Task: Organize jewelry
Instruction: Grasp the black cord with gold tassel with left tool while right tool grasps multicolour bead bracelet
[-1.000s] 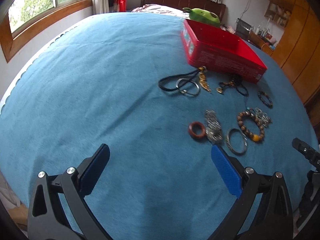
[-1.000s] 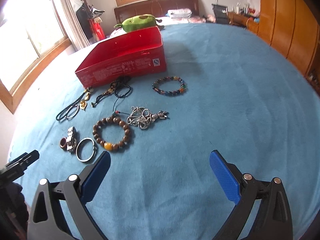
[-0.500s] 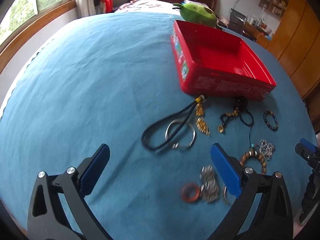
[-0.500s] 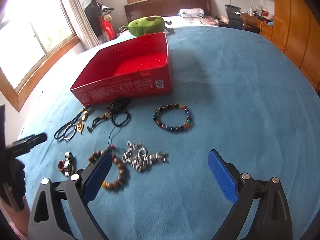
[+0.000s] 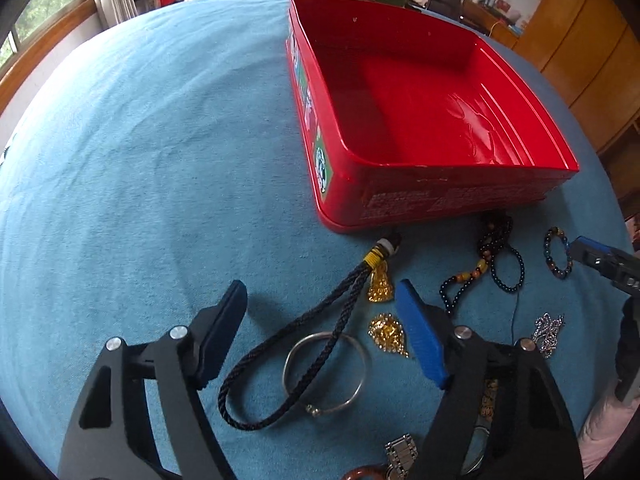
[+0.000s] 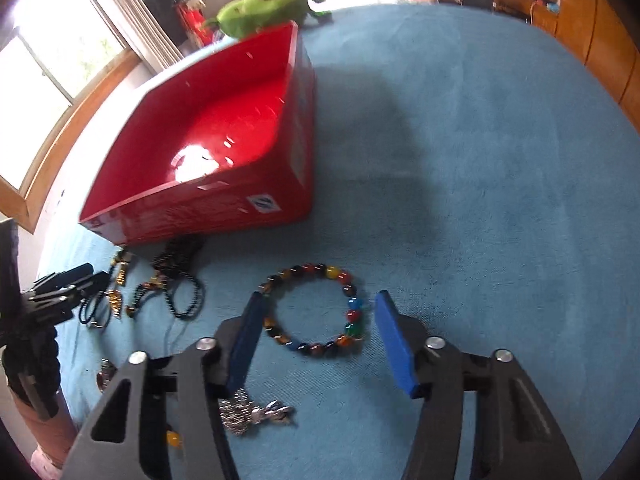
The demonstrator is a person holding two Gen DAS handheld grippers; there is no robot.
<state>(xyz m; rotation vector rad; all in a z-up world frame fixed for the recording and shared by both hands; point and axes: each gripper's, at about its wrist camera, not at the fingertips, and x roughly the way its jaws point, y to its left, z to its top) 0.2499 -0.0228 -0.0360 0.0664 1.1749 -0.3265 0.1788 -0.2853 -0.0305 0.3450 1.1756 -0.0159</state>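
Beside the red box, bare blue cloth rightward.

Jewelry pieces (bangle, cords, beads) lie beside empty red box

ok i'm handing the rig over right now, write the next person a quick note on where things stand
Left gripper: jaws have just been closing, not yet gripping; the black cord and silver bangle lie between its fingers.
Right gripper: jaws have just been closing around the multicolour bead bracelet; the pads do not look pressed on it yet.
Red box: empty, open, on the blue cloth.
Still on the cloth in front of the box: gold pendants, dark bead strand, silver chain.
Done: nothing is in the box.
Left: finish both grasps, then move every piece into the box.
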